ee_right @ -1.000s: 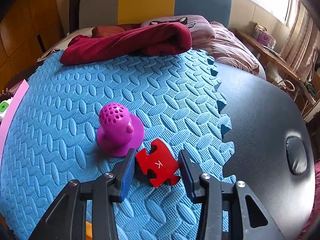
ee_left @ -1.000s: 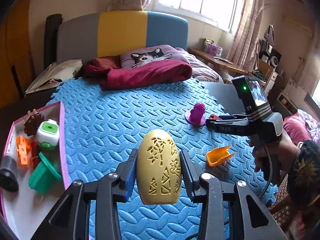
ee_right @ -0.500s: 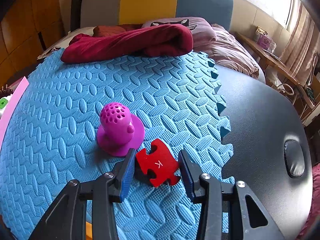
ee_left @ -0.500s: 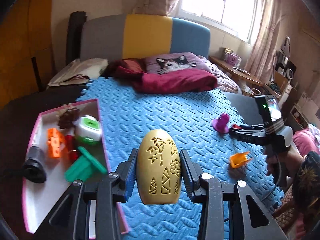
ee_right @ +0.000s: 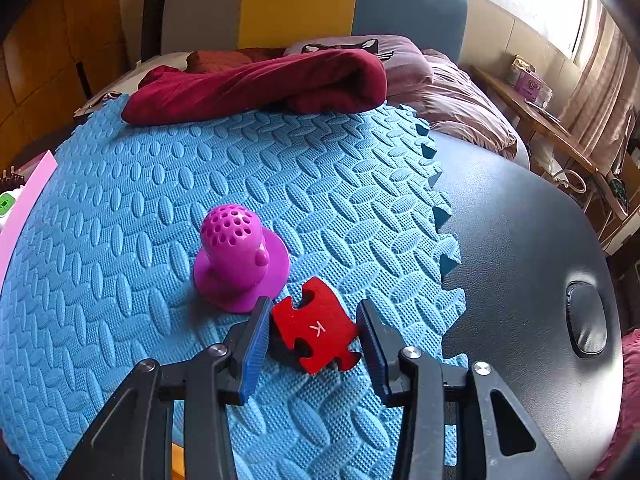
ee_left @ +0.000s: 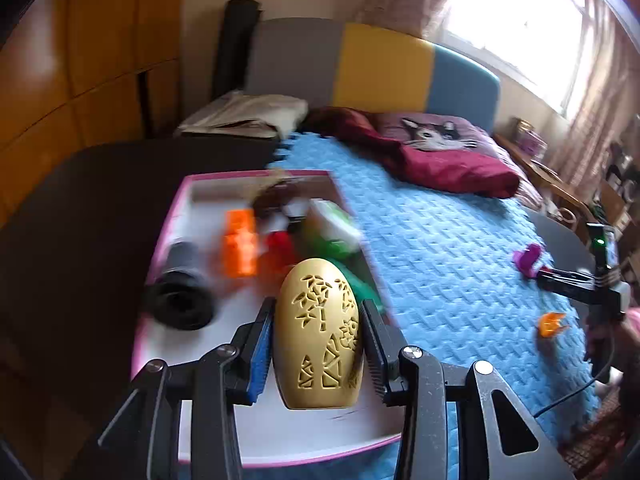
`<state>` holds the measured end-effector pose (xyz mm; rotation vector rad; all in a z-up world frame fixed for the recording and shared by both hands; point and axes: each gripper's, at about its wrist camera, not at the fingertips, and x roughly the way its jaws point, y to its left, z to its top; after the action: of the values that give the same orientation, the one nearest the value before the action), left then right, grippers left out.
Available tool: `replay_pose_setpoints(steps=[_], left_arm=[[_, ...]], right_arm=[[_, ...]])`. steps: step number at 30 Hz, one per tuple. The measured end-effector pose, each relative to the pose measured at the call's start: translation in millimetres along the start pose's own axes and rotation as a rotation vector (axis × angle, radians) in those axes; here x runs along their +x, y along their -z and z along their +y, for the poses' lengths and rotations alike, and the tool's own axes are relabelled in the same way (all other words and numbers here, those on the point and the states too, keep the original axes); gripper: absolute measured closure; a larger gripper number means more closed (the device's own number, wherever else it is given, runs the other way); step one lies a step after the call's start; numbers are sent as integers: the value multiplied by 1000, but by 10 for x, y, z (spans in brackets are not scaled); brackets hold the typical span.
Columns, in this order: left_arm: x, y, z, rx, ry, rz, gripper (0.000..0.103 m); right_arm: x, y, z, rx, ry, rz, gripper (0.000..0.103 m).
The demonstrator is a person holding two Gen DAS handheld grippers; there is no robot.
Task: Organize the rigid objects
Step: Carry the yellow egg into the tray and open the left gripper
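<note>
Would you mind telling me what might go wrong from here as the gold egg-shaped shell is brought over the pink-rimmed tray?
1. The gold perforated egg-shaped shell is smooth and rounded; held only at its sides by the left gripper, it may slip.
2. The pink-rimmed white tray is crowded at its far end, so the shell could strike the black cylinder.
3. The purple perforated stopper sits close beside the right gripper and red puzzle piece; it might be nudged.

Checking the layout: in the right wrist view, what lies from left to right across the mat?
Pink tray edge → purple perforated toy → red puzzle piece → black tabletop.
</note>
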<state>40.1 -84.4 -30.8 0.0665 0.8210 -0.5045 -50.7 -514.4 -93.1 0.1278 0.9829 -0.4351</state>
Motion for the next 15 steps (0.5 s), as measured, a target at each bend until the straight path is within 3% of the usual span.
replay_pose_setpoints(steps=[8,15], left_arm=[[-57,235,544,-85,-68,42,62],[45,283,571,-100,-60,69,62]], right_arm=[[-3,-6,12,-19,12,-5,60],[-26,2,27,-30,20,-7,60]])
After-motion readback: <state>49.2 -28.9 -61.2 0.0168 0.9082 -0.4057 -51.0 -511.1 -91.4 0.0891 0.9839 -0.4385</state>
